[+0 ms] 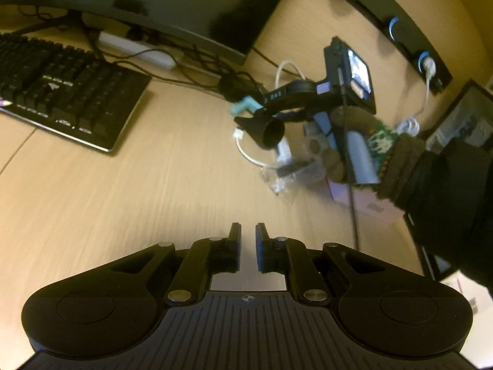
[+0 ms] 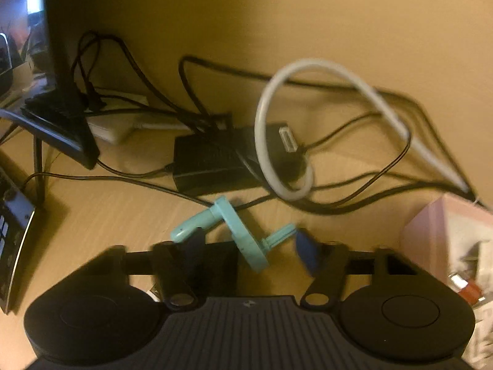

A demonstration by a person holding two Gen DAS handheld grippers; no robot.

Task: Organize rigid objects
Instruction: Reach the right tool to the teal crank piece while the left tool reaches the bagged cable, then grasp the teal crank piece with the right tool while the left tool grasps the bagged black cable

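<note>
Low centre of the frame, the right tool [image 2: 246, 256] straddles the teal plastic piece [image 2: 243, 234], pads seemingly not pressing; it looks light, stiff, best pinched across its disc. Left tool [image 1: 248, 246] is narrow, empty.

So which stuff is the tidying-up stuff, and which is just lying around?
For the job:
- teal plastic piece, between the right gripper fingers
- pink box

Just lying about:
- keyboard
- black cables
- white cable
- black power brick

The left wrist view looks steeply down over the wooden desk [image 1: 123, 185] from fairly high — keyboard [image 1: 61, 89] upper left. The right wrist view sits lower and nearer. Both share the turquoise plastic piece [image 2: 234, 231] — upper centre-right in the left view, centre in the right.
</note>
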